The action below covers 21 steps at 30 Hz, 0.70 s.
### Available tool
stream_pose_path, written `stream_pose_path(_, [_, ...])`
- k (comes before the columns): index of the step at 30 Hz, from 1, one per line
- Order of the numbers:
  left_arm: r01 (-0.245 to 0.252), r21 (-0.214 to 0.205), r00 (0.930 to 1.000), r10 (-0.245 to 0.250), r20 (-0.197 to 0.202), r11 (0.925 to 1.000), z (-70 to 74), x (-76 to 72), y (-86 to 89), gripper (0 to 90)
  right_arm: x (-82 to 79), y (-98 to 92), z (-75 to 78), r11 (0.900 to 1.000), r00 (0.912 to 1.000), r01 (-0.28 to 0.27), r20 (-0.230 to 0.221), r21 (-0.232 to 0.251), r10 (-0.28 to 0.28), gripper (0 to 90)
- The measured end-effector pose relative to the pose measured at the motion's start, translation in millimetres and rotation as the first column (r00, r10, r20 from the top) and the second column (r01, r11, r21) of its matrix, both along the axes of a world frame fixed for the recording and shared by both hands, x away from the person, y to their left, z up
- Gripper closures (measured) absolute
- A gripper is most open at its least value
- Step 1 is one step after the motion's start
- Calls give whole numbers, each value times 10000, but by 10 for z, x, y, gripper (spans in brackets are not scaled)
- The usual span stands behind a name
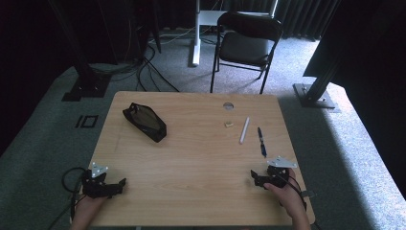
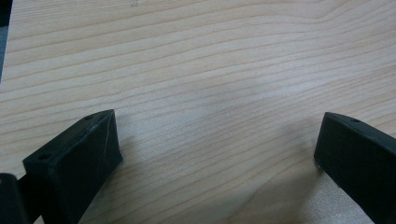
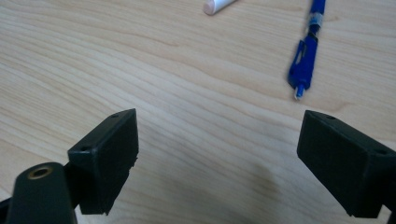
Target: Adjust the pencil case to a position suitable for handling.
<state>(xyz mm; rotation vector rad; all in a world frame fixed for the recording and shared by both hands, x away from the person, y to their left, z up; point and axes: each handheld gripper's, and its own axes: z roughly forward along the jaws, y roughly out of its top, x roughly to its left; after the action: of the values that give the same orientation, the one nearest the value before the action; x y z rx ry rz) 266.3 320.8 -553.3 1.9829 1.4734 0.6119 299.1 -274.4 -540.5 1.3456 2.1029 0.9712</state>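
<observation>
A black zip pouch point(image 1: 144, 122) lies at the left rear of the wooden table point(image 1: 191, 158). To the right lie a small tan eraser point(image 1: 229, 124), a white pen point(image 1: 244, 130) and a blue pen point(image 1: 261, 142). My left gripper point(image 1: 119, 184) rests at the table's front left, open, with bare wood between its jaws point(image 2: 215, 140). My right gripper point(image 1: 255, 177) sits at the front right, open and holding nothing point(image 3: 219, 140). In the right gripper view the blue pen point(image 3: 306, 56) lies just ahead and the white pen's tip point(image 3: 215, 5) pokes in at the top.
A round cable hole point(image 1: 228, 105) sits near the table's far edge. A black folding chair point(image 1: 245, 45) stands behind the table on grey carpet. Black frame posts point(image 1: 316, 91) and cables point(image 1: 143, 72) are on the floor at both sides.
</observation>
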Motion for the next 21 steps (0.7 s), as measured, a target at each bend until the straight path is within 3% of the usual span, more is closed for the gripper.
stream_pose_path(11, [1, 1, 10000, -1, 0, 10000, 0, 0, 0, 6, 38, 111, 42, 9994, 9998, -191, 86, 301, 189, 125])
stream_pose_path(21, [-3, -3, 10000, 3, 9, 10000, -1, 0, 0, 6, 102, 267, 110, 9980, 9980, -583, 269, 255, 576, 125])
